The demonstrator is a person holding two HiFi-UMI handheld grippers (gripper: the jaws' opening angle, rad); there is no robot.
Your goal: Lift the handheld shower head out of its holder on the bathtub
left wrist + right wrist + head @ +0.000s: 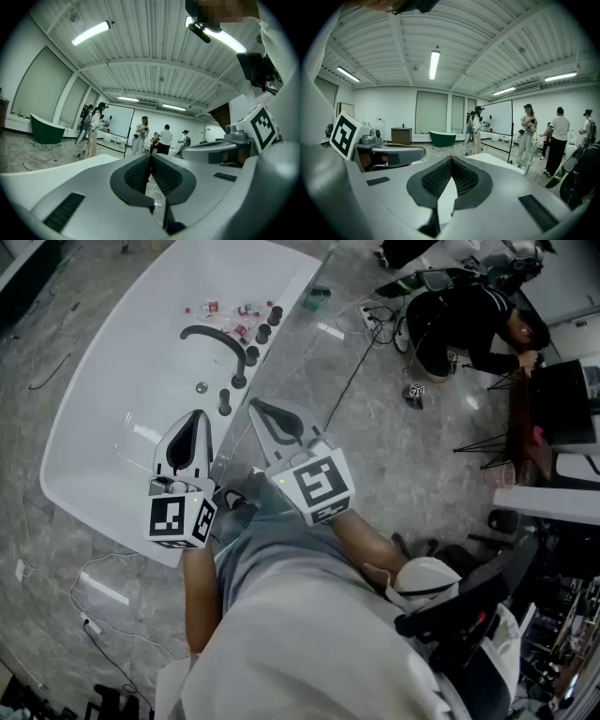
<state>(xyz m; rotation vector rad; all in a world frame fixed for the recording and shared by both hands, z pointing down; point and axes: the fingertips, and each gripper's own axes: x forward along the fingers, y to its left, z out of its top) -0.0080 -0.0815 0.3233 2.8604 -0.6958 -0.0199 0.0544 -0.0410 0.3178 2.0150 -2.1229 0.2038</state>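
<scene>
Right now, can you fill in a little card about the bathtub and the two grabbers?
Bathtub: white, on a grey floor
Black fittings: in a row along the tub's rim, beside a long curved piece that reaches over the basin
Left gripper: shut, empty, over the tub's near end
Right gripper: shut, empty, by the rim, touching no fitting
Small red and white items: lying at the tub's far end

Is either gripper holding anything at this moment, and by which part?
Nothing is held. The left gripper and the right gripper both have their jaws together with nothing between them.
</scene>
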